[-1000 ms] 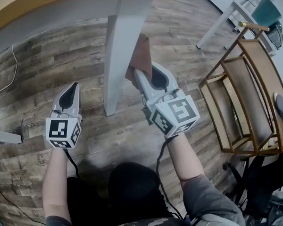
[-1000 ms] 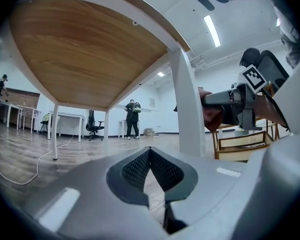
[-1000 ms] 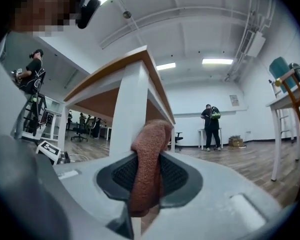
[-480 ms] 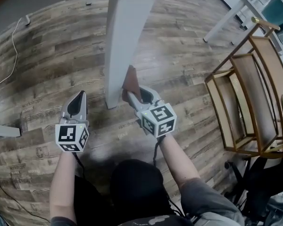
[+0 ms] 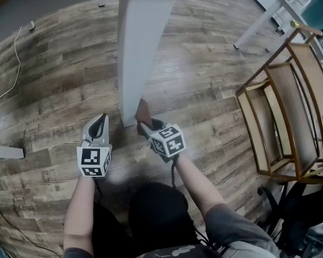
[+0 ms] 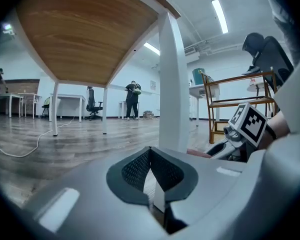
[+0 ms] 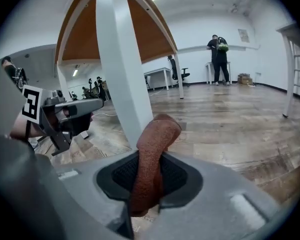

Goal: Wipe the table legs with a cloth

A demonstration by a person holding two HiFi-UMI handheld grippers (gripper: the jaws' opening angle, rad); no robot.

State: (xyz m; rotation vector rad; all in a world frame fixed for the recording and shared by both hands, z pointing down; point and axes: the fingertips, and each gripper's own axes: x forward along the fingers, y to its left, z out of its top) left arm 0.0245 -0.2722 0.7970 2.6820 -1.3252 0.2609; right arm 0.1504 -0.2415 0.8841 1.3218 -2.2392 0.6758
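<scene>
Our right claw clenched on a rust-brown textured cloth beside the white table leg; left claw closed, empty.

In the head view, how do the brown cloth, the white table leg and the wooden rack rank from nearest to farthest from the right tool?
1. Brown cloth: clamped in the right tool, at its tip.
2. White table leg: just beyond the cloth, up-left.
3. Wooden rack: far off on the right.
</scene>
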